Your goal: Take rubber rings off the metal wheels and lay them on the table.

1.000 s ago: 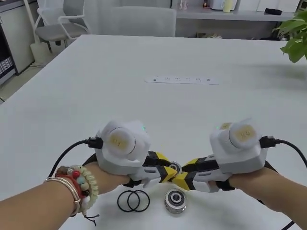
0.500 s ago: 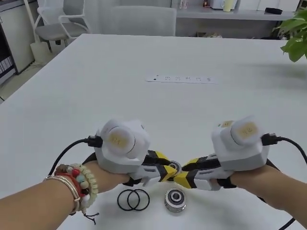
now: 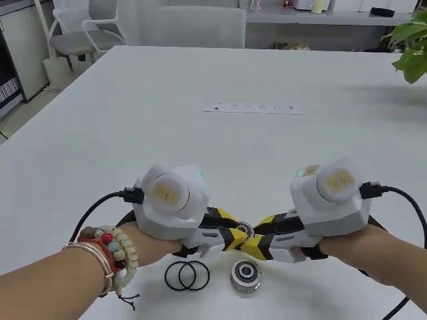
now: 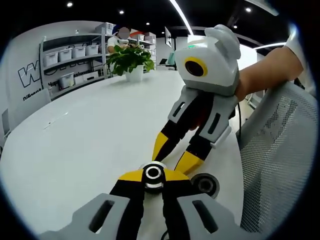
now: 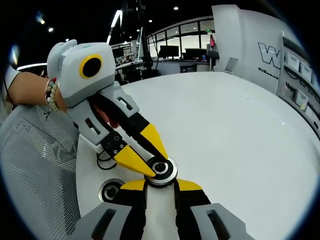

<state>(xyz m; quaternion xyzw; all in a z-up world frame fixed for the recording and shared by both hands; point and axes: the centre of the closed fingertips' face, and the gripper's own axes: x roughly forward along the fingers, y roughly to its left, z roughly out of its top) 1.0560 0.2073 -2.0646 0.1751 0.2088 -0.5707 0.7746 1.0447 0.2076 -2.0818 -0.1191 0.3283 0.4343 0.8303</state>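
Observation:
A small metal wheel with a dark rubber ring on its rim hangs just above the white table, between both grippers. My left gripper is shut on it from the left; in the left gripper view its yellow tips clamp the wheel. From the right, my right gripper pinches the wheel's edge, its jaws closed against the rim. A second metal wheel stands on the table near me. Two loose black rubber rings lie overlapping to its left.
A white power strip lies flat at the table's middle. A potted plant stands at the far right and an office chair beyond the far left corner. Cables trail from both grippers. A mesh chair back is close behind.
Both grippers stay on the held wheel. The right gripper has shifted slightly left and up; rings and second wheel lie where they were.

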